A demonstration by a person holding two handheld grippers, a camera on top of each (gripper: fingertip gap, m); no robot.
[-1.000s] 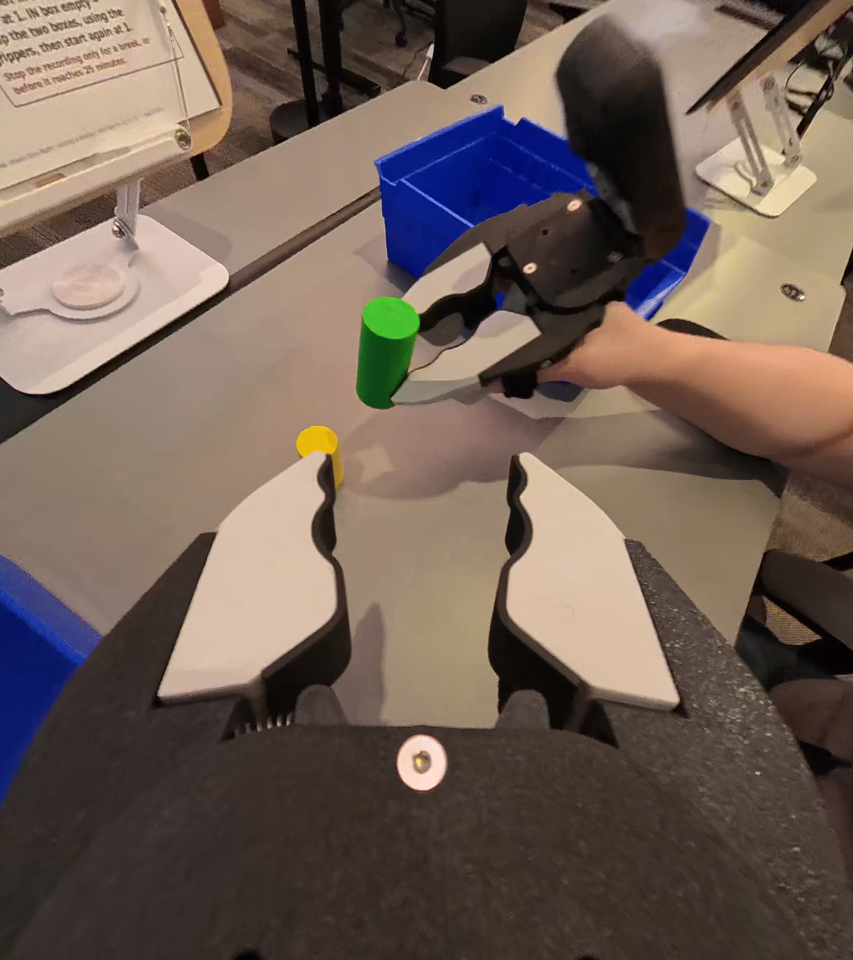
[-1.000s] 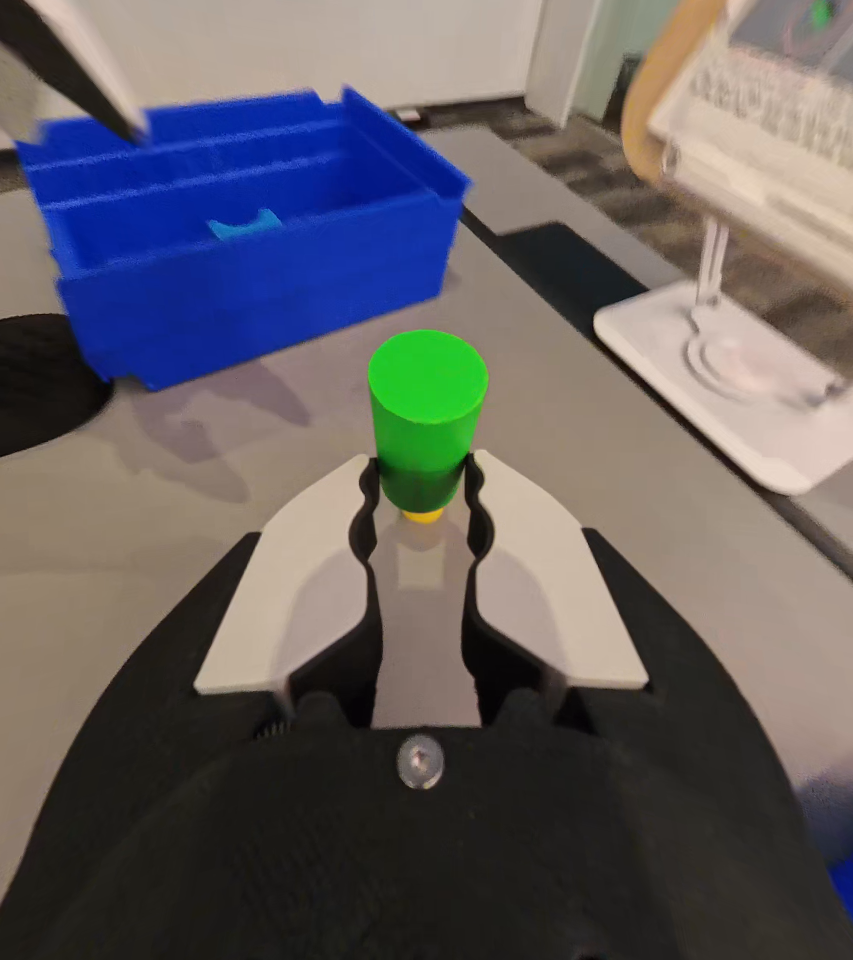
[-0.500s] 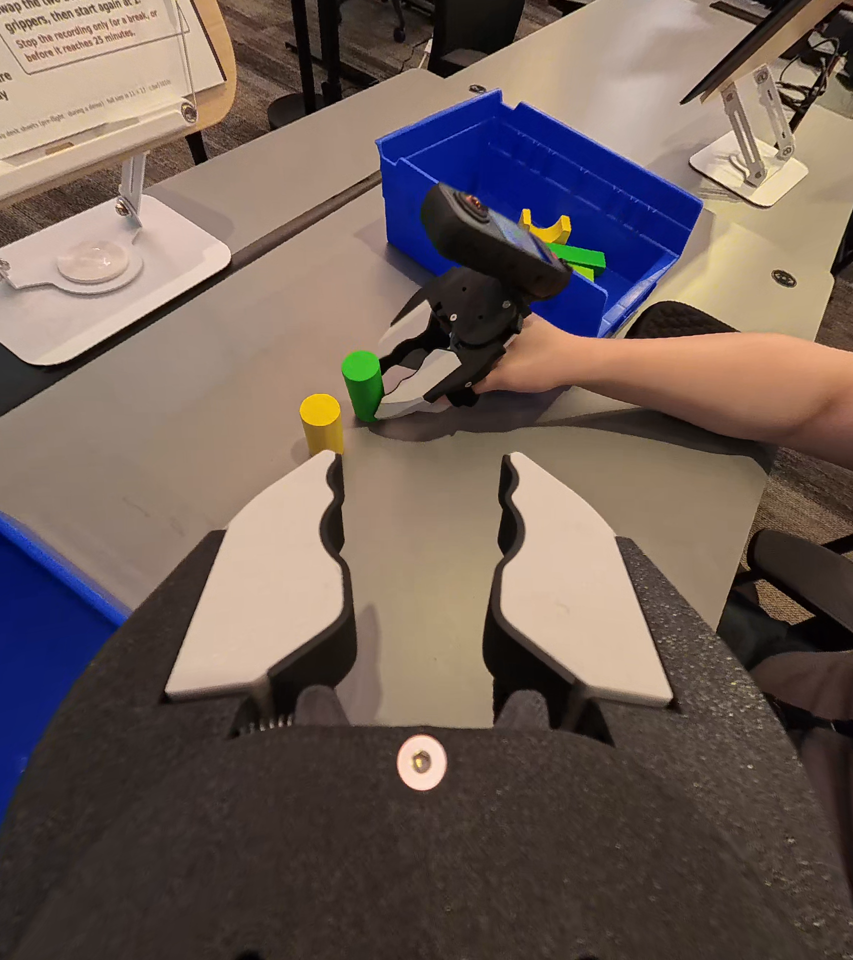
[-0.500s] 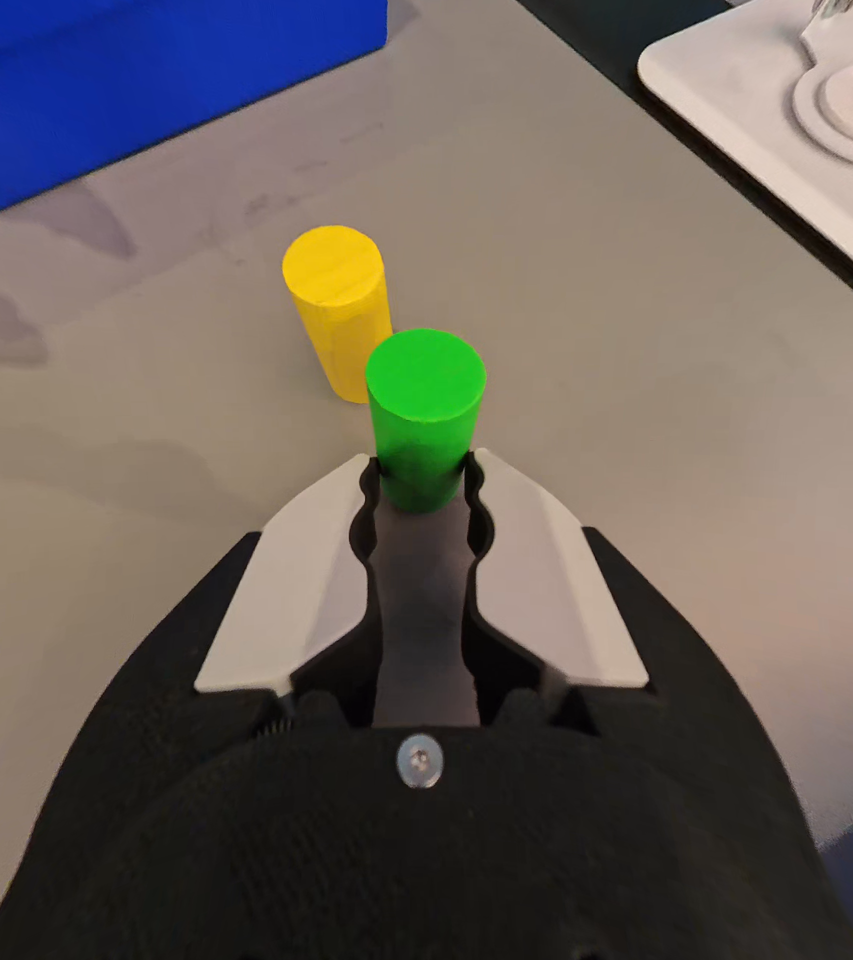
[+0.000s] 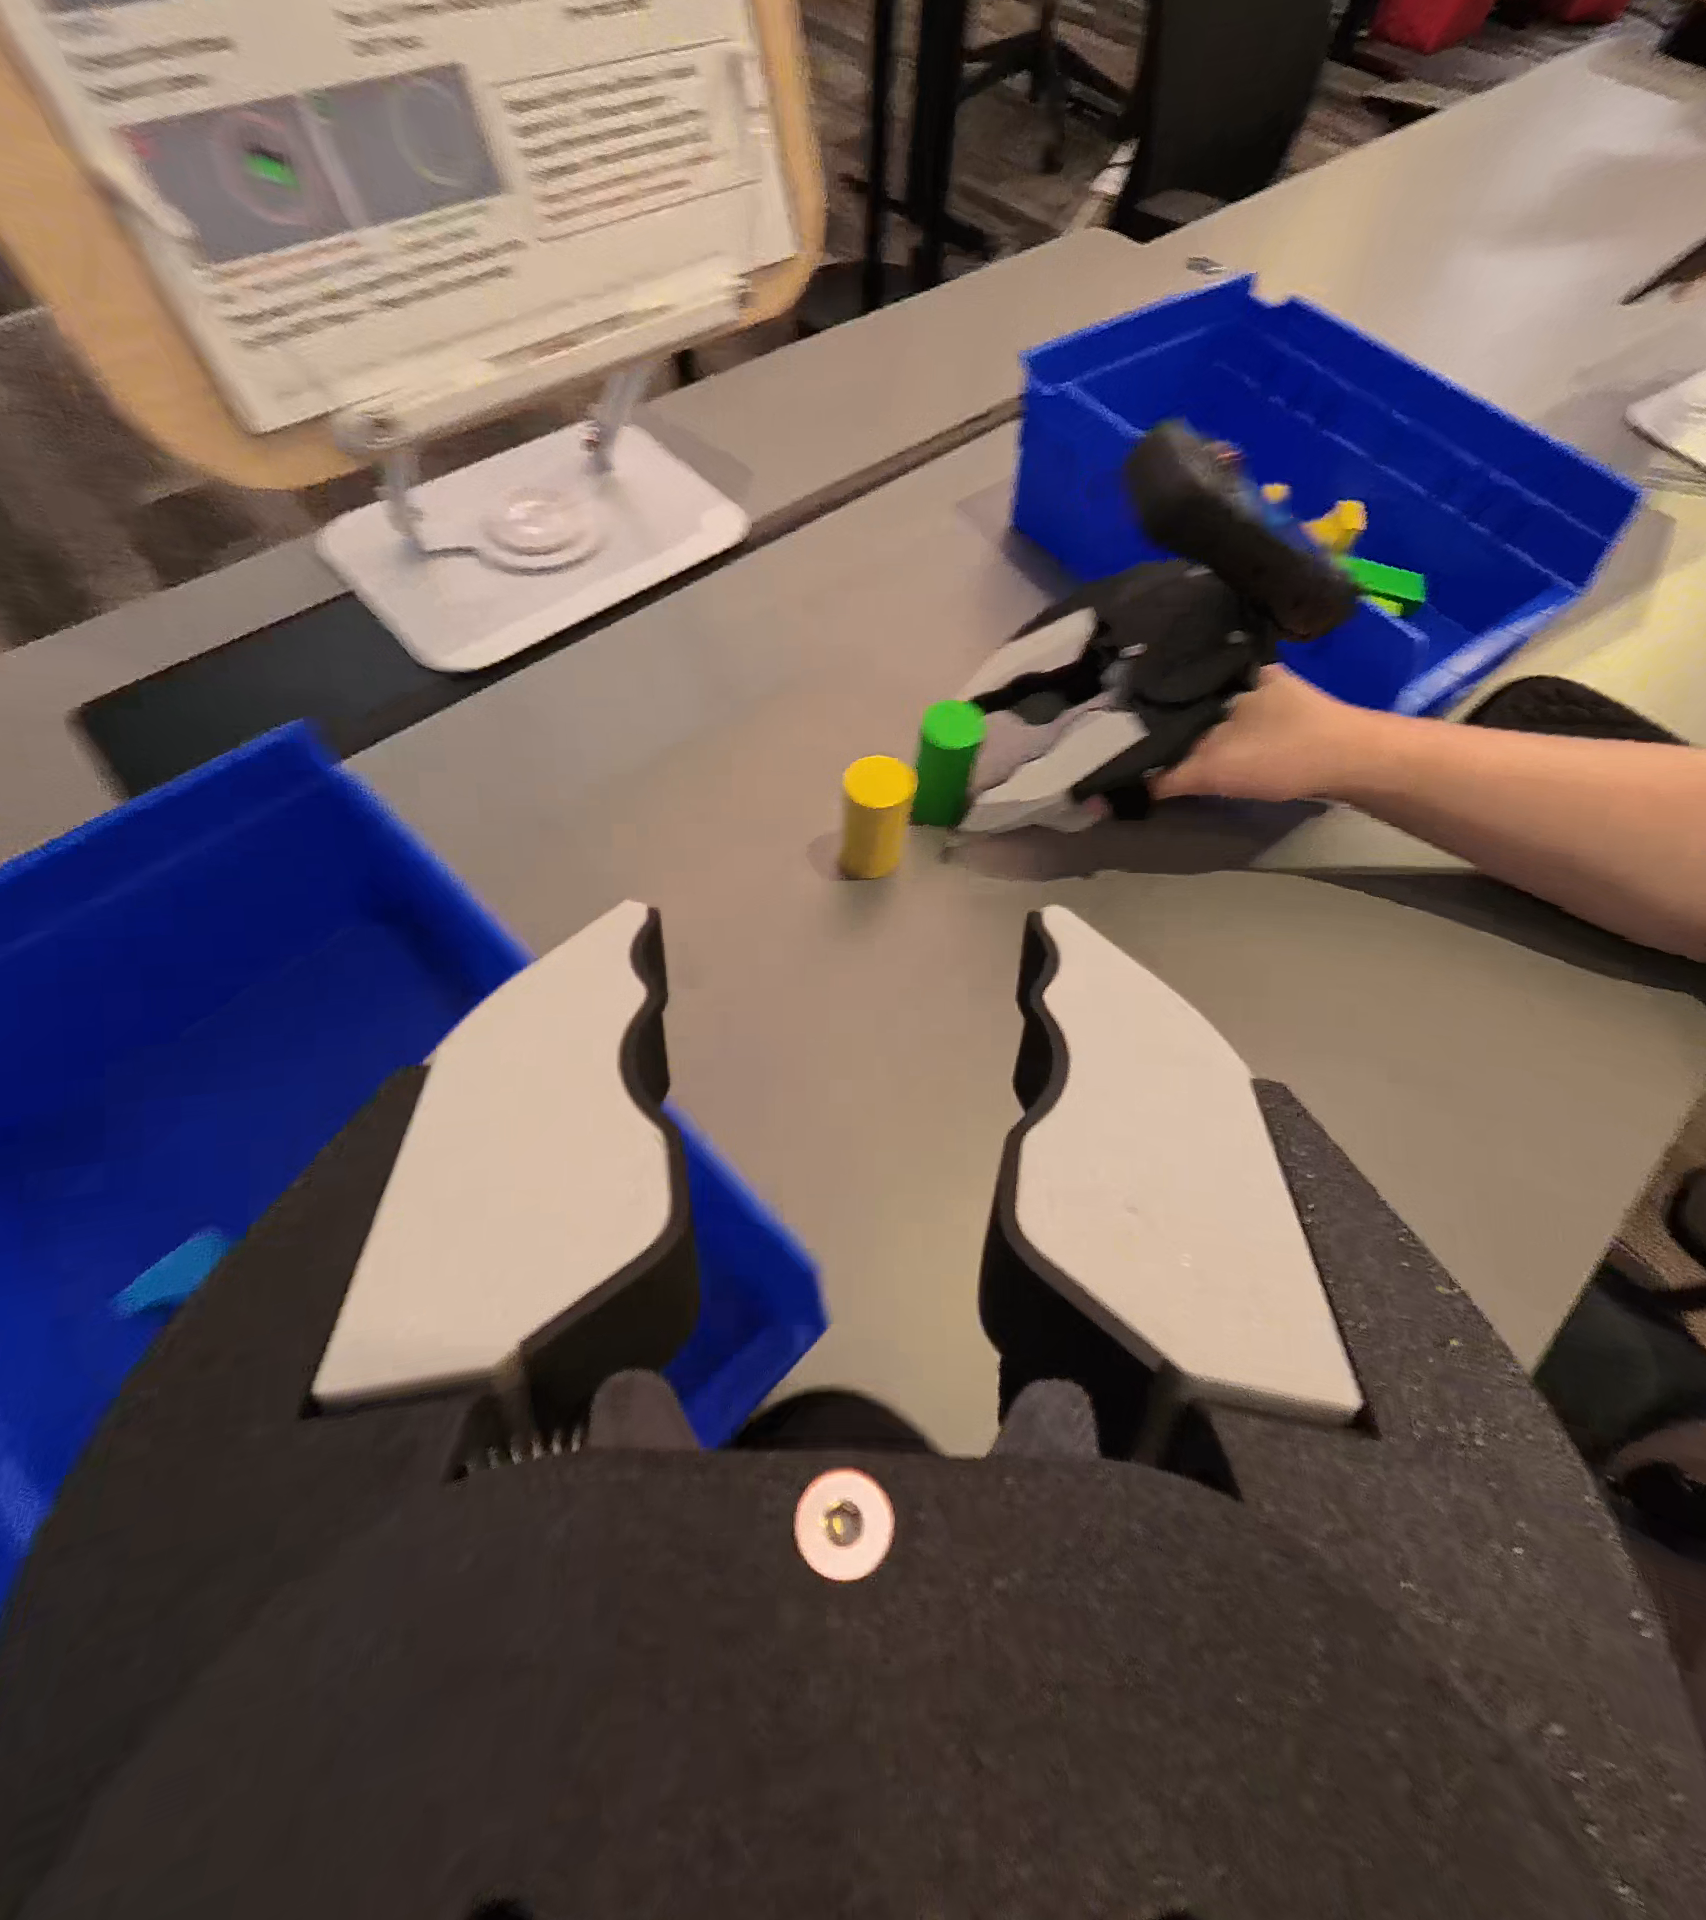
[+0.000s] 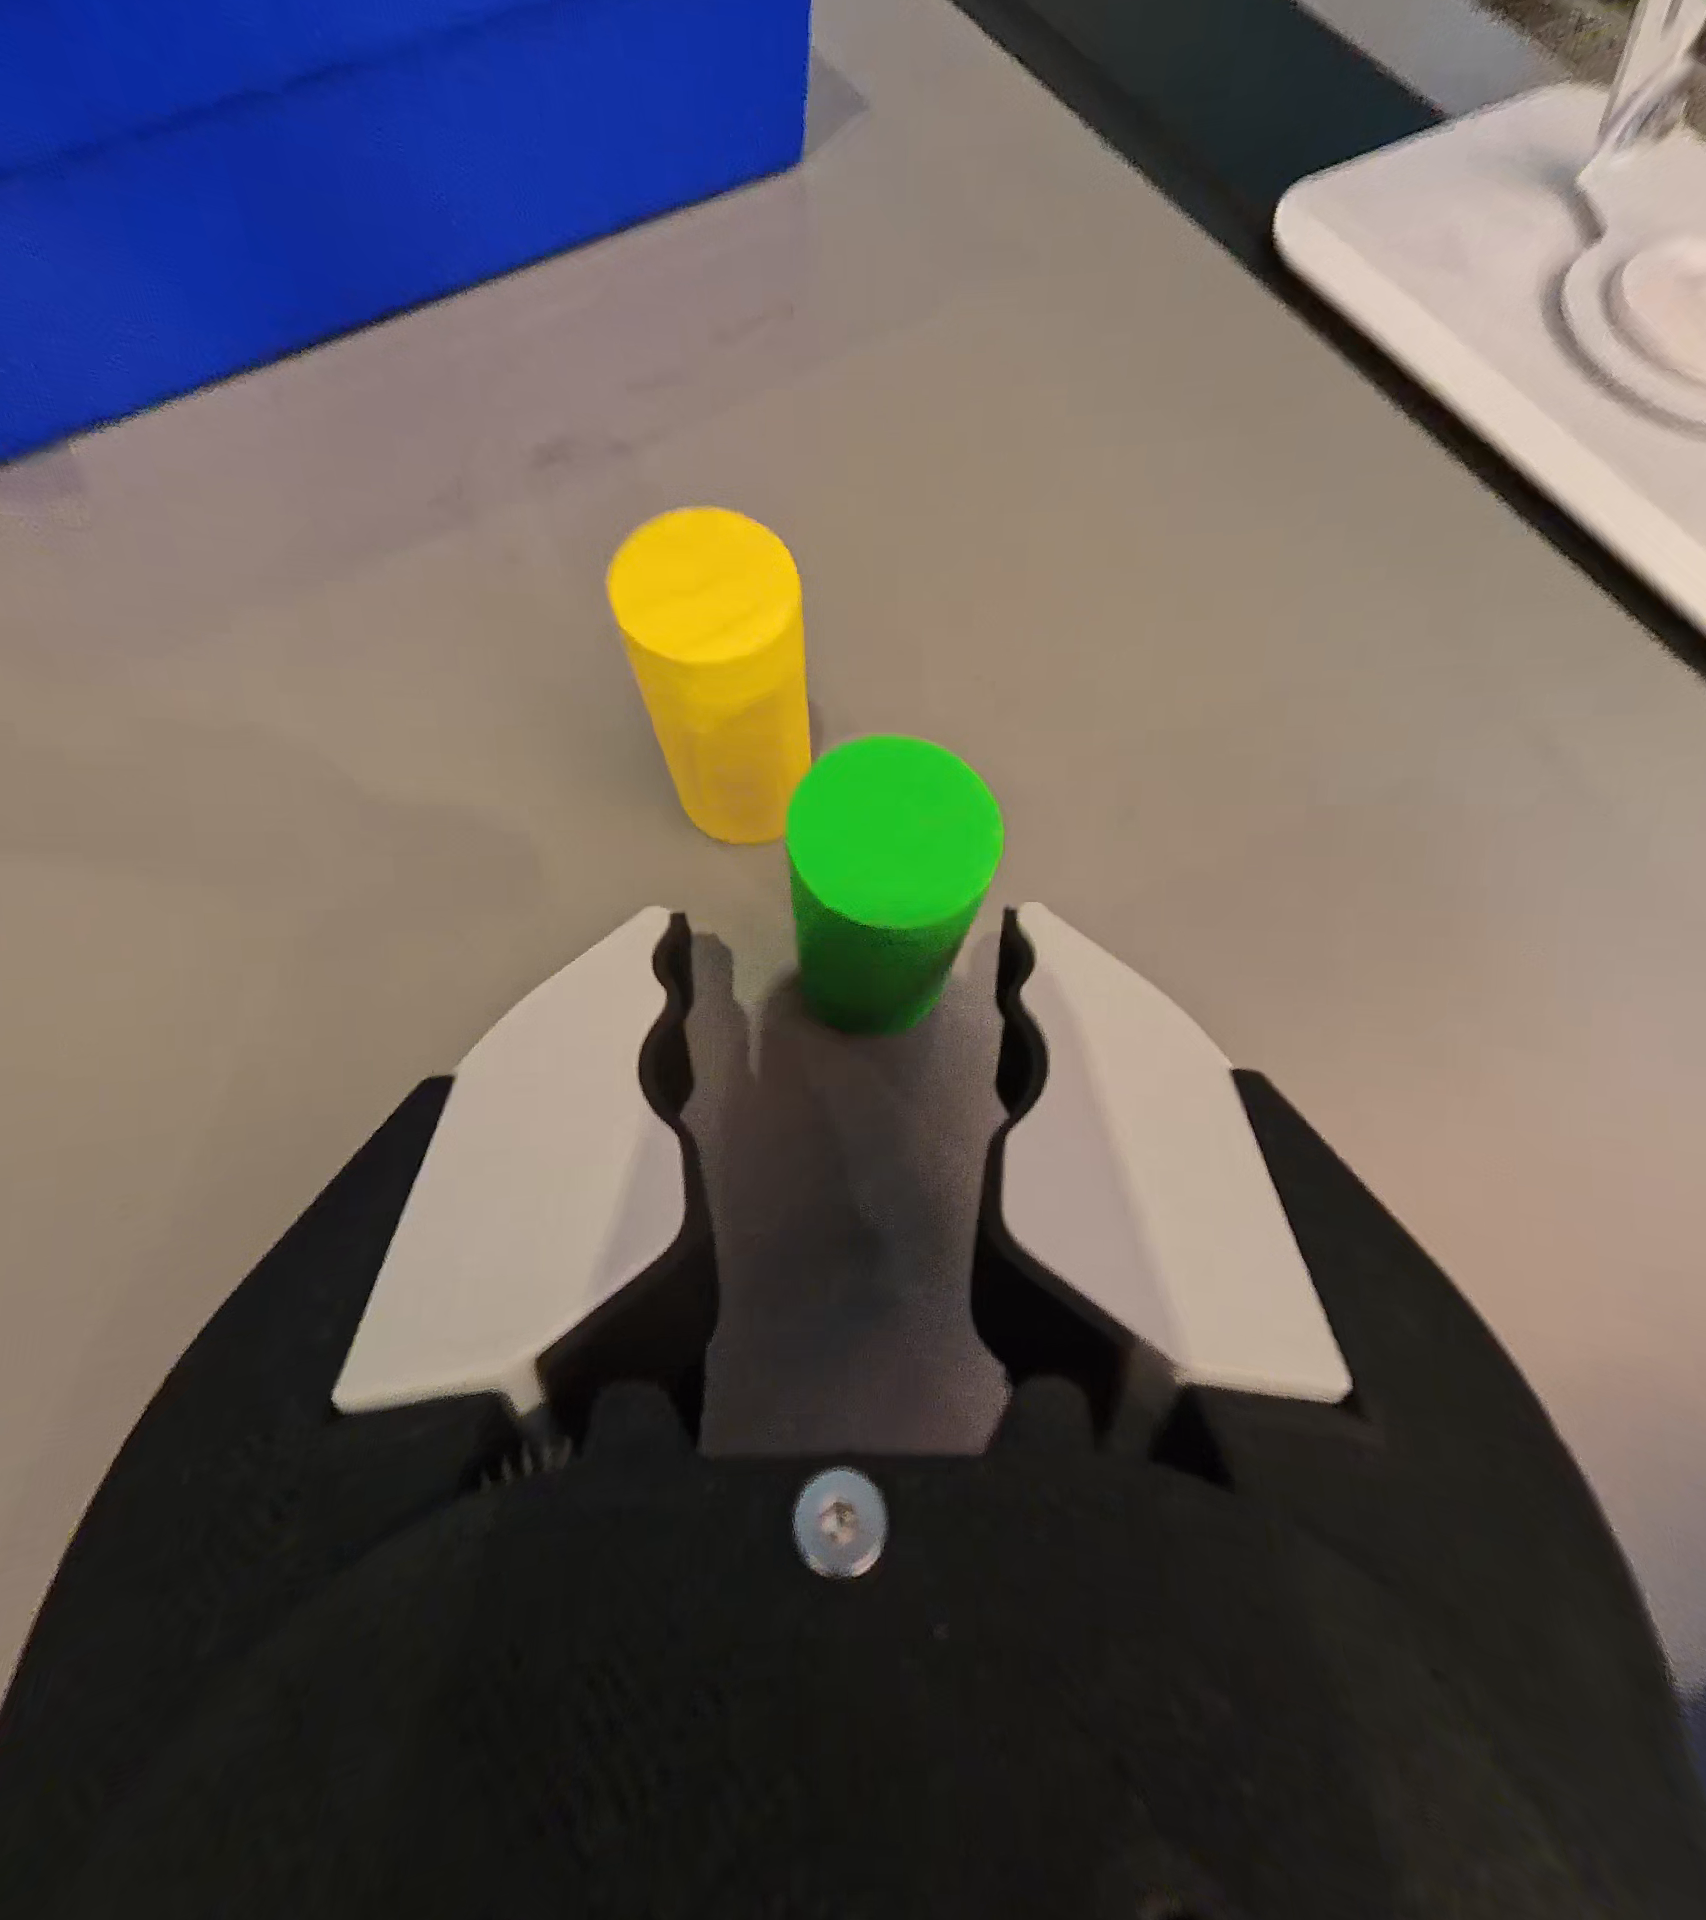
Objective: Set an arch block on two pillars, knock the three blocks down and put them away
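A green cylinder (image 6: 885,896) stands upright on the grey table next to an upright yellow cylinder (image 6: 714,670). My right gripper (image 6: 844,935) is open, its jaws on either side of the green cylinder's base and clear of it. In the left wrist view the yellow cylinder (image 5: 873,814) and the green cylinder (image 5: 945,761) stand side by side, with the right gripper (image 5: 974,764) just behind them. My left gripper (image 5: 841,940) is open and empty, above the table's near side. A light blue block (image 5: 171,1270) lies in the near blue bin (image 5: 205,997).
A far blue bin (image 5: 1088,499) holds yellow and green blocks. A white stand base (image 5: 537,540) with a paper sign stands at the back left; it also shows in the right wrist view (image 6: 1451,312). A person's forearm (image 5: 1472,821) reaches across the table's right side. The tips of one gripper are about 30 cm away from the tips of the other. The upright yellow cylinder (image 6: 714,670) lies some 4 cm from my right tips, 25 cm from my left tips. The left camera catches it too, in the left wrist view (image 5: 909,782).
My right gripper lowered the green cylinder beside the yellow one, then opened and let it go. My left gripper drew back and left, bringing the near blue bin into view.
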